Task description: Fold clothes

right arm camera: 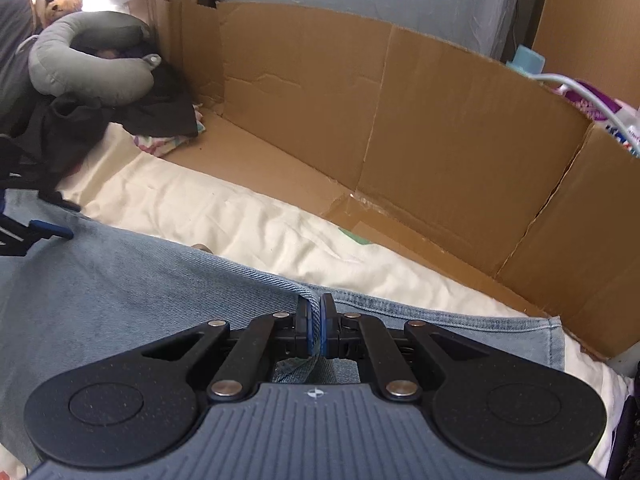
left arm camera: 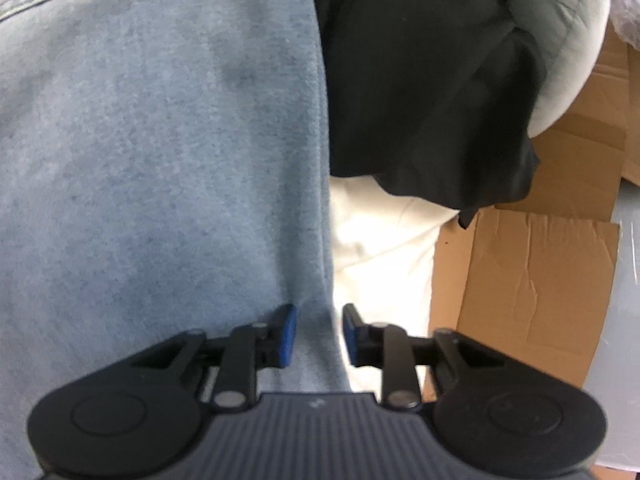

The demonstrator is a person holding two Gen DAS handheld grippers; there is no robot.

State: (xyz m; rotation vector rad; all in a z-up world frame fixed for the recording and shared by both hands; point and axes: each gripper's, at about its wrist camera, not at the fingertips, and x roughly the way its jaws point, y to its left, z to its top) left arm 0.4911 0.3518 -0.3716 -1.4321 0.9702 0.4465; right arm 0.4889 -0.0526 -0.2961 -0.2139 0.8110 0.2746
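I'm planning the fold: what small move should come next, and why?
Probably close the left gripper on the light blue denim jeans' edge. Its blue pads stand apart astride that edge, while the right gripper already pinches the denim hem.

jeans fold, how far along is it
Done: the jeans lie spread on the cream sheet; no finished fold shows. In hand: the right gripper is shut on a denim edge; the left gripper is open over the jeans' side edge, gripping nothing. Left: the folding itself, and the black garment still lies crumpled.
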